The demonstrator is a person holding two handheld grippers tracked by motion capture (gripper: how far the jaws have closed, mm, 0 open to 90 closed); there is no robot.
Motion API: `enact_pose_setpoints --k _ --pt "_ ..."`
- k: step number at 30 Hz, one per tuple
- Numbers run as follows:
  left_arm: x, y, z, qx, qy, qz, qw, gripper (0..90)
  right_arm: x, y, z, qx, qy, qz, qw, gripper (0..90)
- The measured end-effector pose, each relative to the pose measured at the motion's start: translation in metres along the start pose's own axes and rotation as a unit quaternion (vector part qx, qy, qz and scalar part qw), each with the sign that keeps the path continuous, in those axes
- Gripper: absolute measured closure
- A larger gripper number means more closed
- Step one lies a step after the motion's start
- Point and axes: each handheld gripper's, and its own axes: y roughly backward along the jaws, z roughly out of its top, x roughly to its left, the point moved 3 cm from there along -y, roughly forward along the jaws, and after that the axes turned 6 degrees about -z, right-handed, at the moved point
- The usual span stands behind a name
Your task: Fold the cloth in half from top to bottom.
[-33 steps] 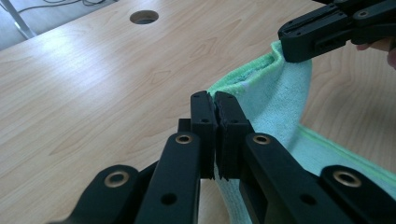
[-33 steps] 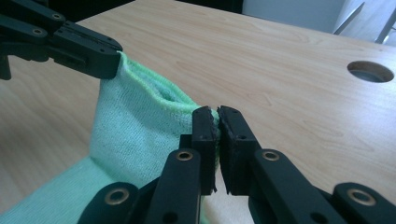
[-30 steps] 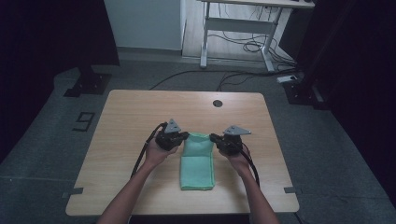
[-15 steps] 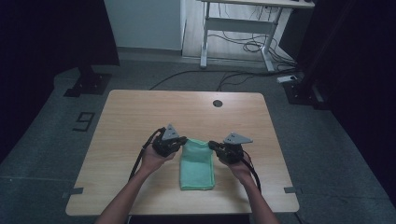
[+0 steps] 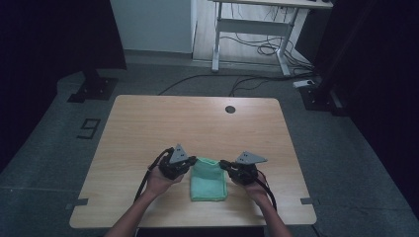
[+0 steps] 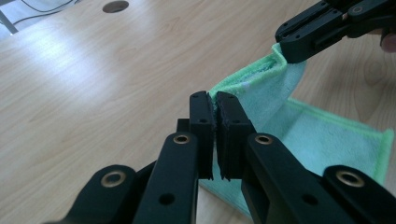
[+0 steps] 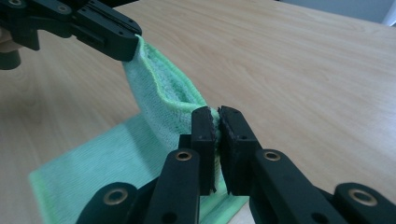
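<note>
We see a green cloth (image 5: 209, 179) lying between the two grippers, its far edge lifted off the tabletop (image 5: 197, 123) while the near part stays flat on it. Our left gripper (image 5: 188, 164) is clenched on the far left corner of the cloth, the fabric pinched between its jaws in the left gripper view. Our right gripper (image 5: 223, 164) grasps the far right corner the same way. The raised edge sags a little between both grippers. A round hole (image 5: 230, 109) lies beyond them.
</note>
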Motion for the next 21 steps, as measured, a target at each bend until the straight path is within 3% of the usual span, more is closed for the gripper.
enact_pose_setpoints --k 10,15,21 --pt "-0.005 -0.002 -0.015 0.01 0.024 -0.01 0.9996 85.7 0.008 0.002 -0.013 0.006 -0.002 0.009 0.9999 83.9" --pt "-0.004 0.001 -0.016 0.003 0.043 -0.021 0.9989 85.9 0.009 0.002 -0.013 0.007 -0.006 0.01 0.9999 84.0" --pt "-0.019 0.012 -0.019 -0.002 0.039 -0.023 0.999 85.6 0.017 0.014 -0.014 -0.005 -0.012 0.022 0.9997 83.9"
